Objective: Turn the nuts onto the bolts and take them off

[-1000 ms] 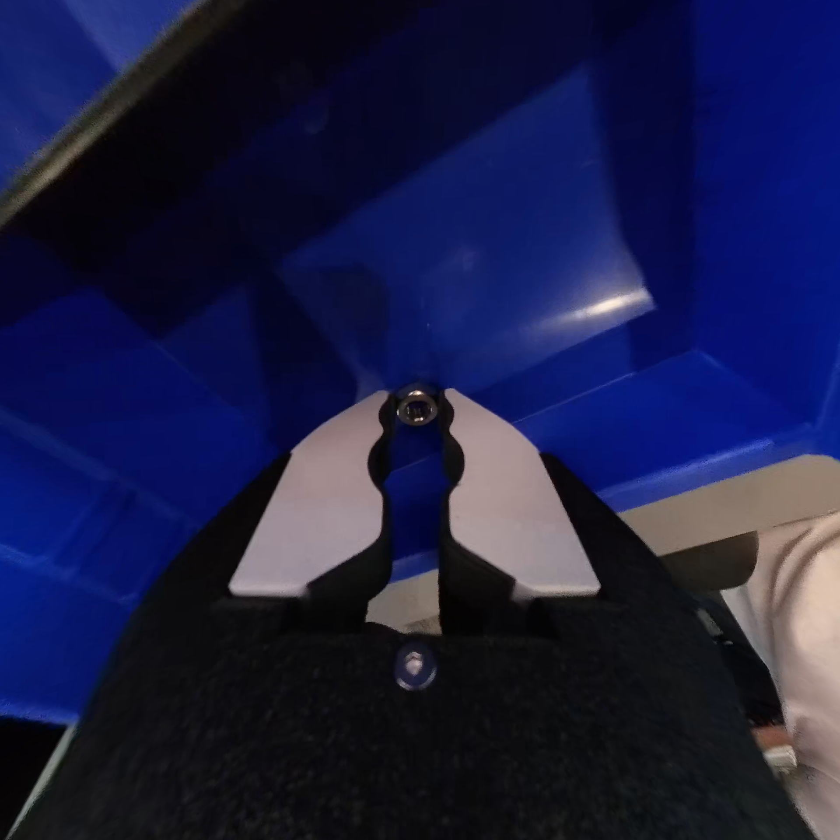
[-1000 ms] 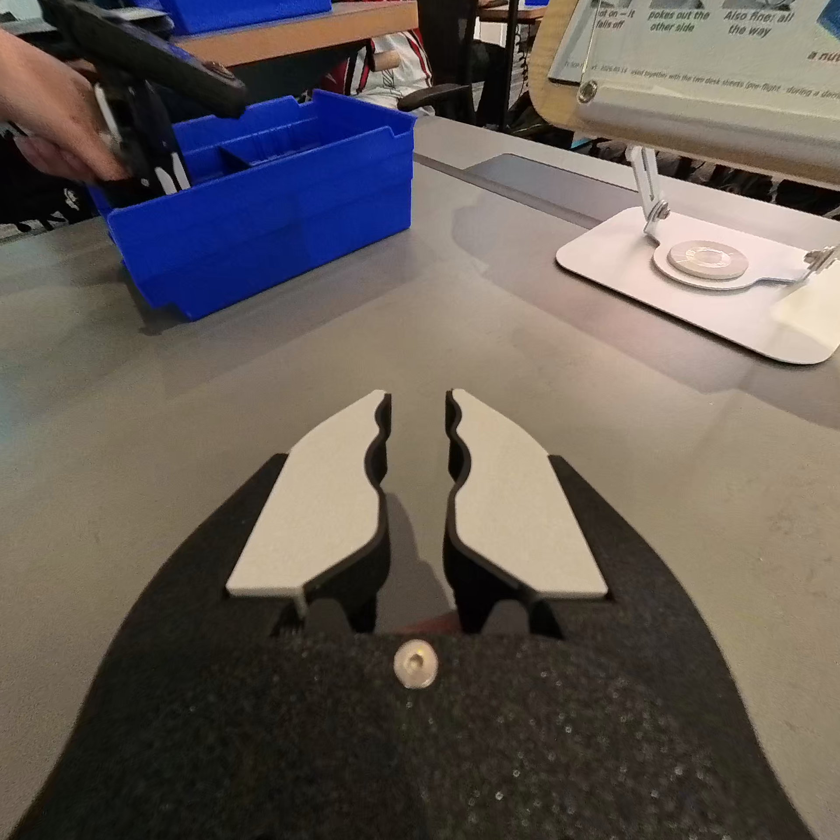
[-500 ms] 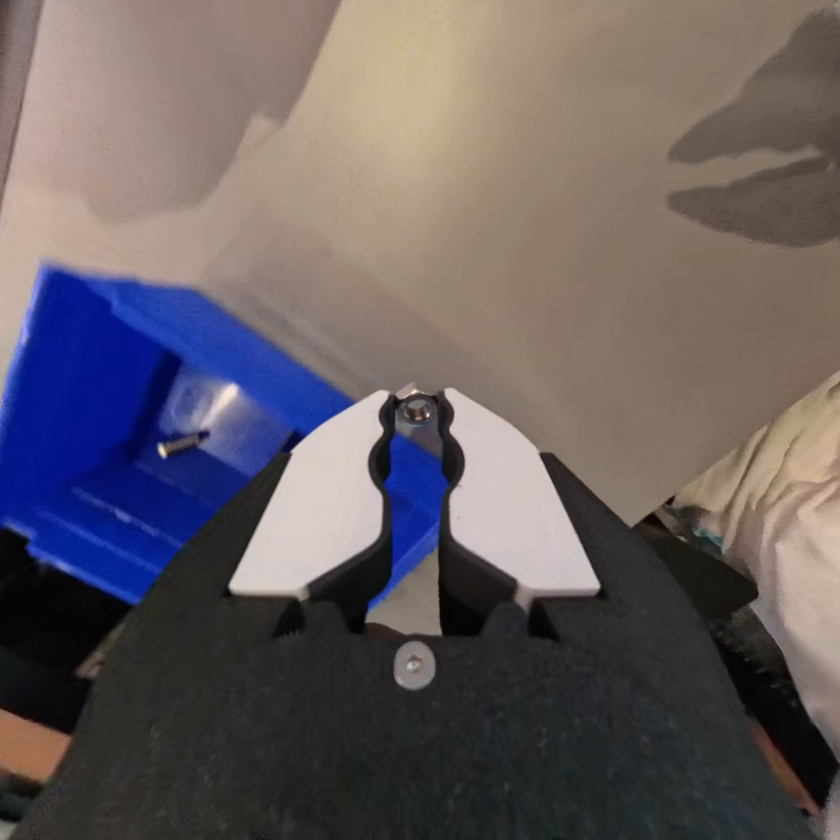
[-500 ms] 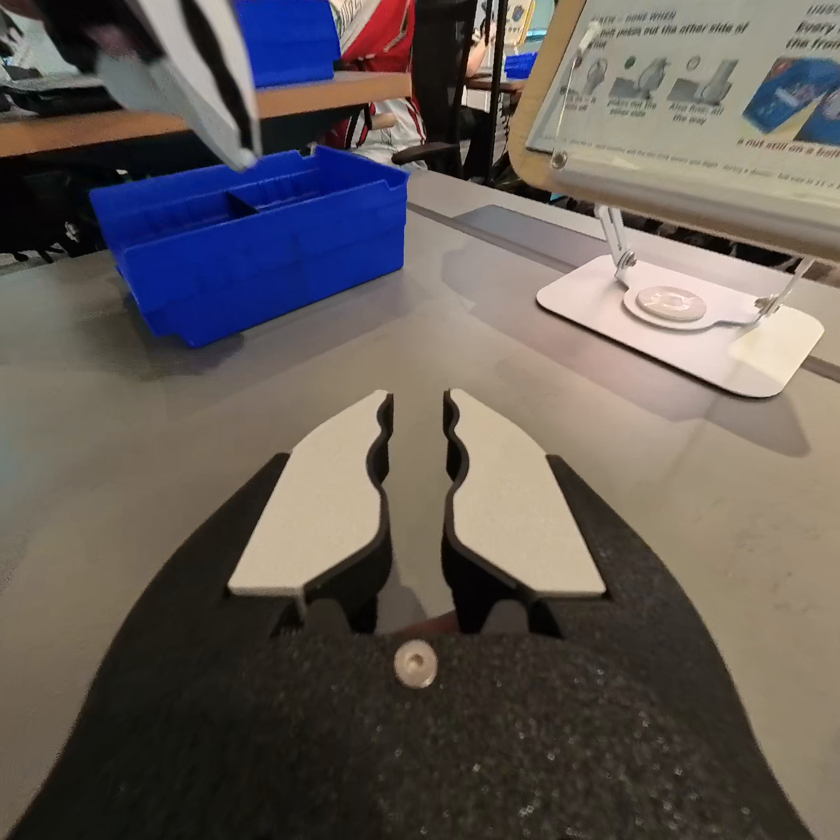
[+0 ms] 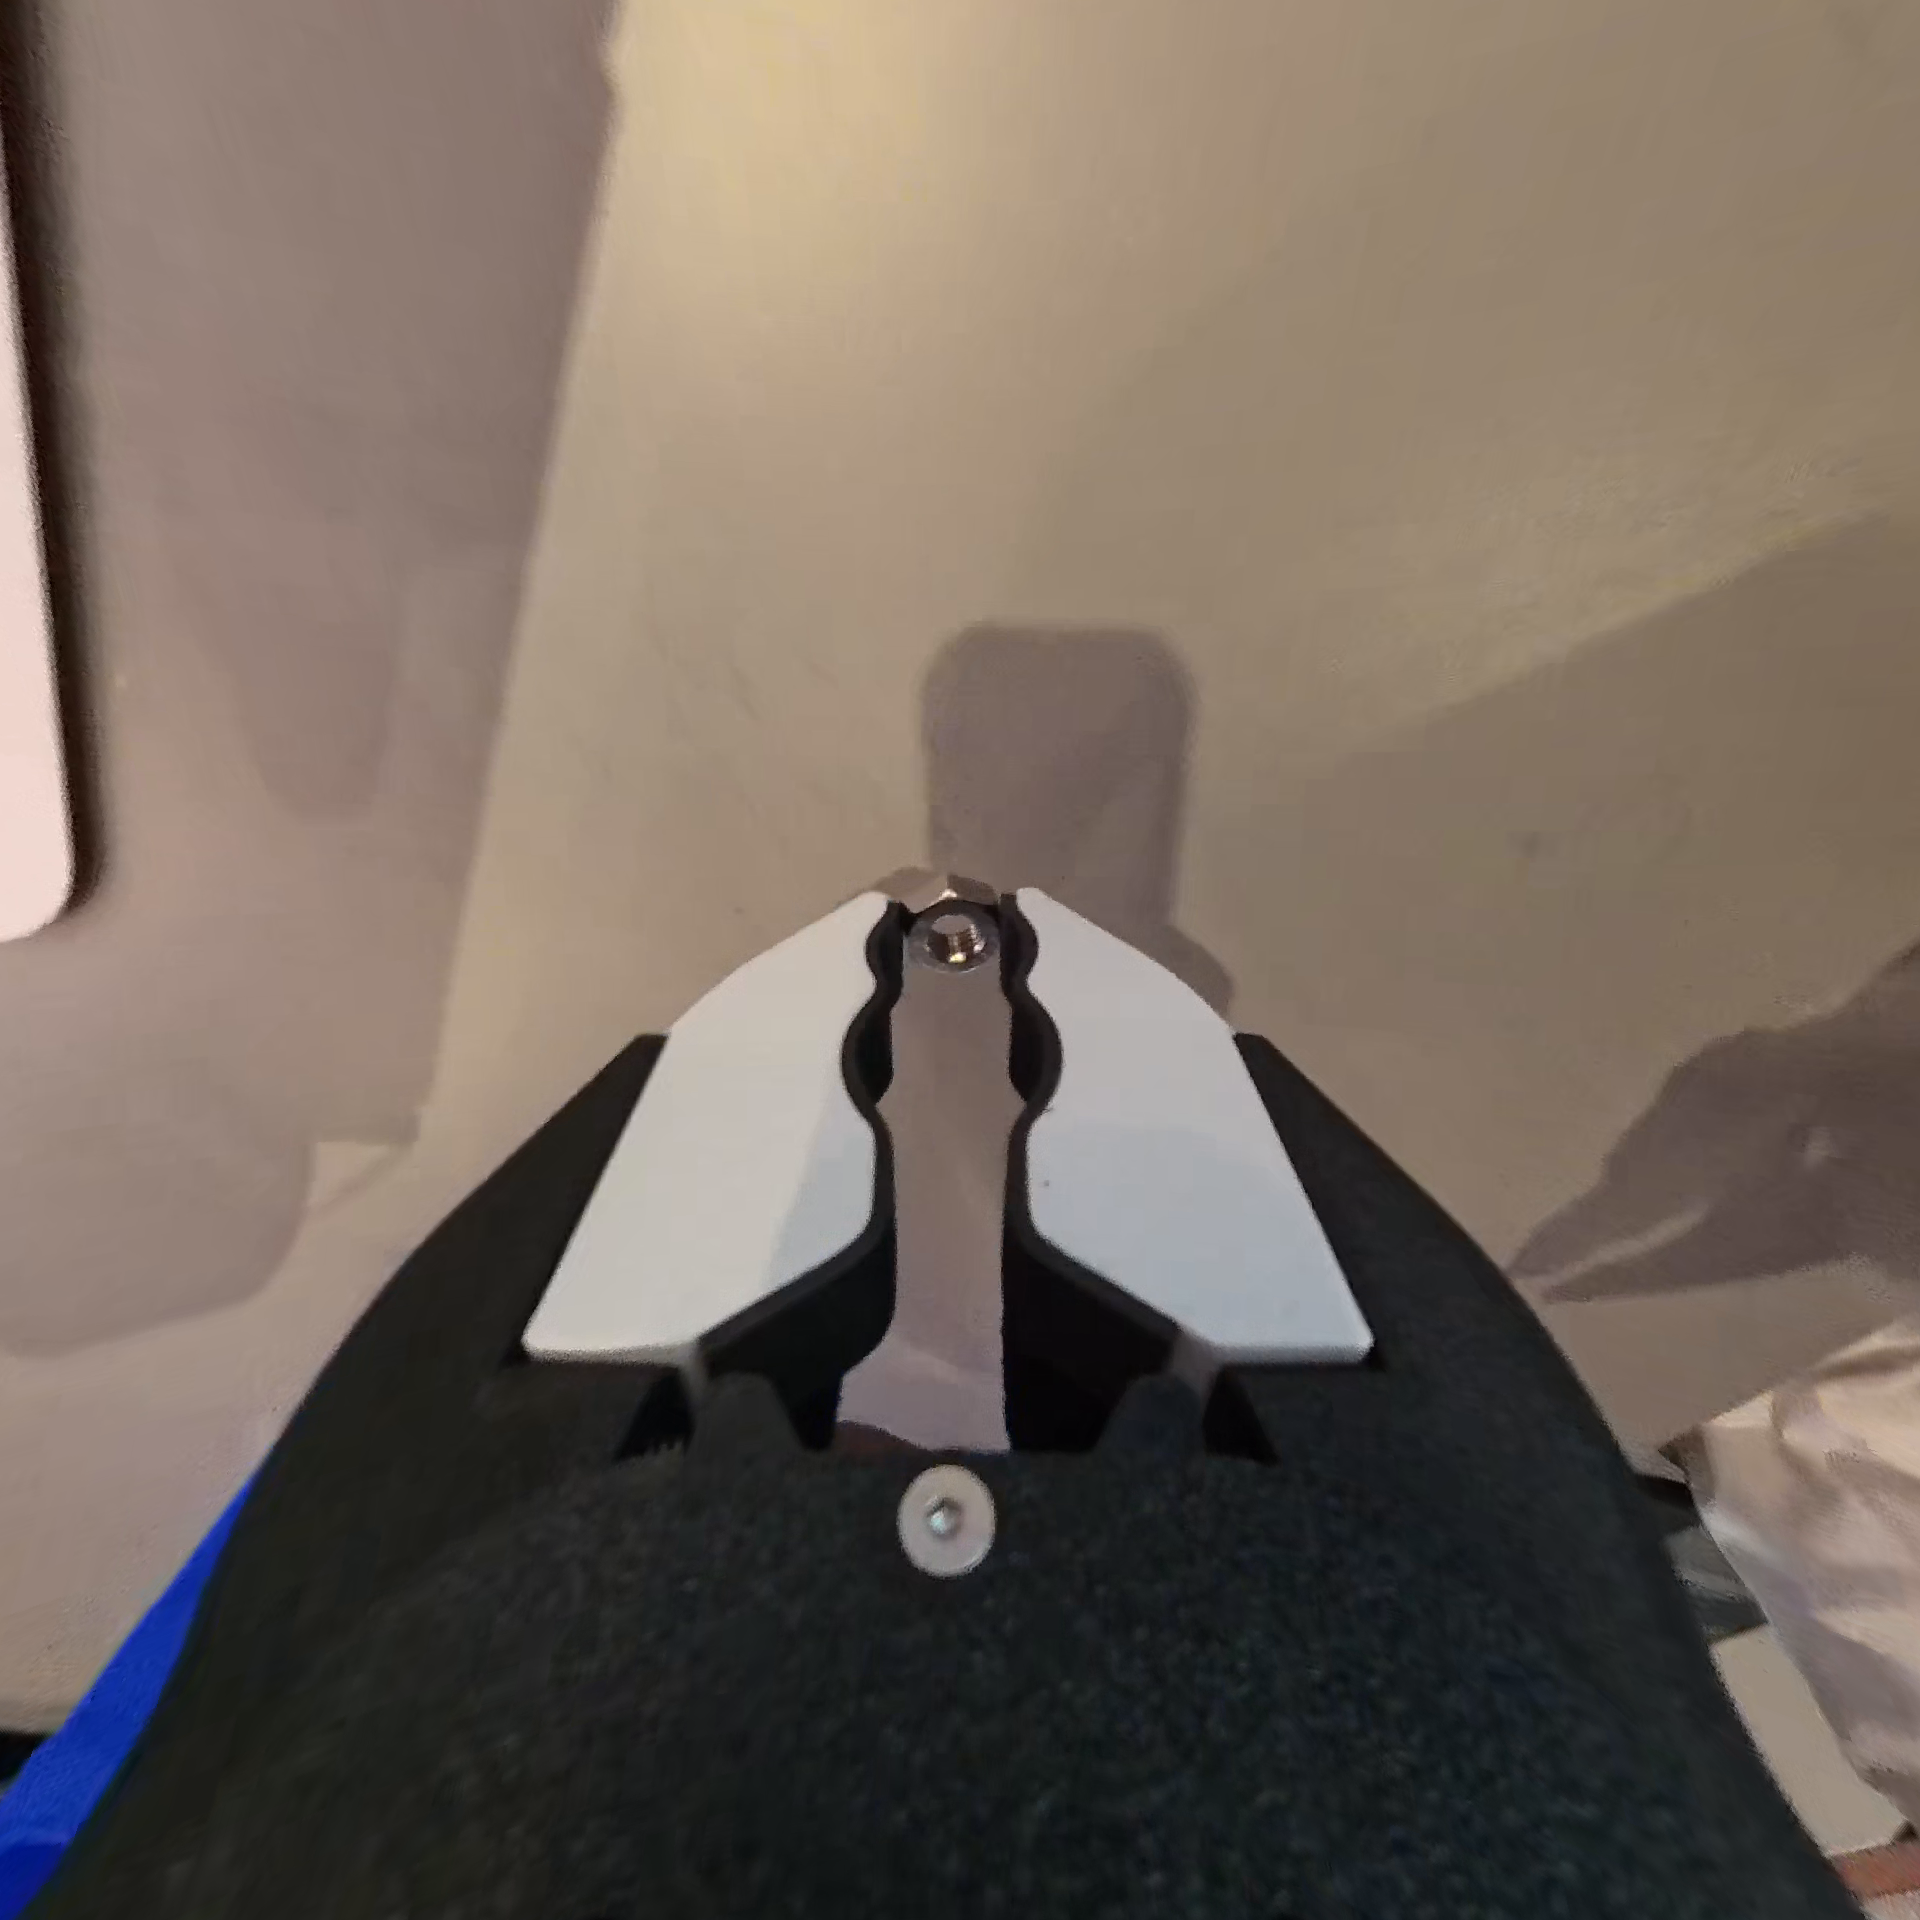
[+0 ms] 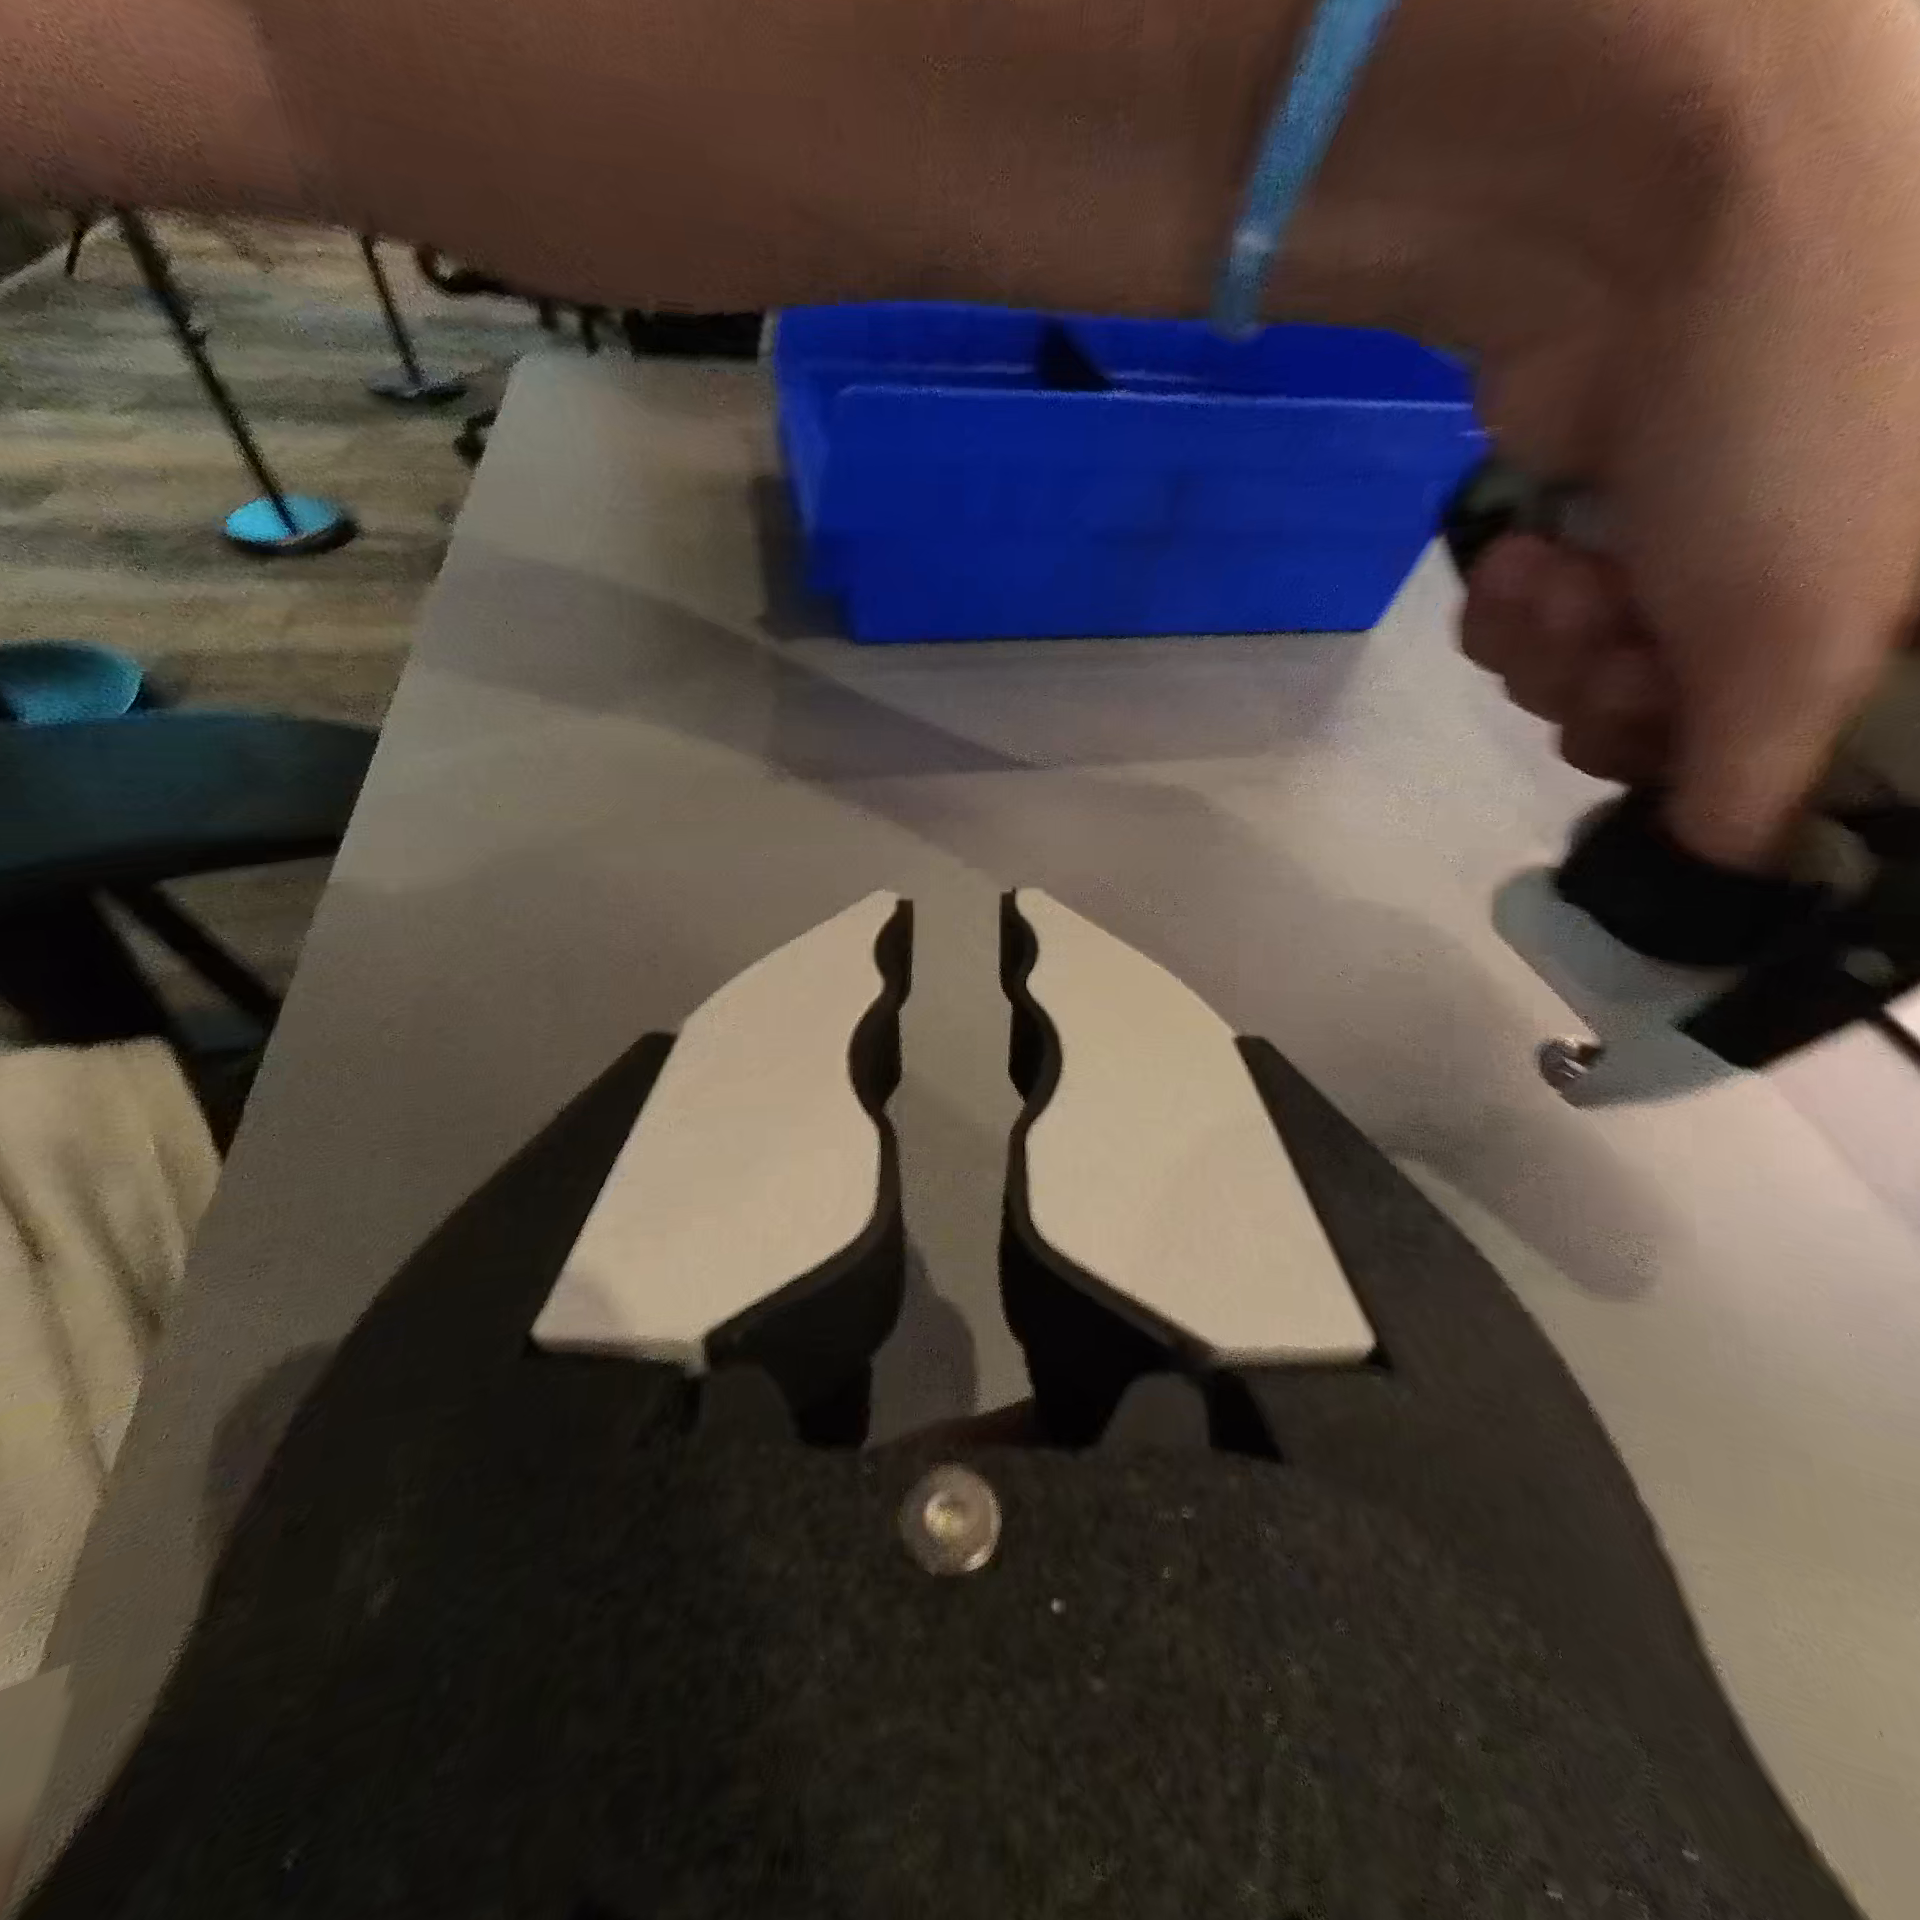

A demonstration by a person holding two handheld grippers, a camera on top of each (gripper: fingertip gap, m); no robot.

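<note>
My left gripper (image 5: 951, 935) is shut on a small metal bolt (image 5: 948, 943), seen end-on at the fingertips, with a hexagonal nut edge (image 5: 951, 889) showing just beyond it. It hangs close above the grey table (image 5: 1247, 416). In the right wrist view the same bolt (image 6: 1571, 1062) shows at the tip of the left gripper's black body (image 6: 1714, 914), low over the table at the right, with a hand (image 6: 1714, 623) on it. My right gripper (image 6: 956, 909) is empty, its fingers a narrow gap apart, above the table.
A blue divided bin (image 6: 1122, 499) stands at the table's far end; its corner shows at the left wrist view's lower left (image 5: 94, 1745). A forearm (image 6: 727, 135) crosses the top. A dark chair (image 6: 156, 779) stands off the table's left edge. Light clothing (image 5: 1829, 1538) is at the near right. The tips of one gripper are about 20 cm away from the tips of the other.
My left gripper has lifted the bolt out of the blue bin and carried it down over the open table. The right gripper has swung left and now faces the bin.
</note>
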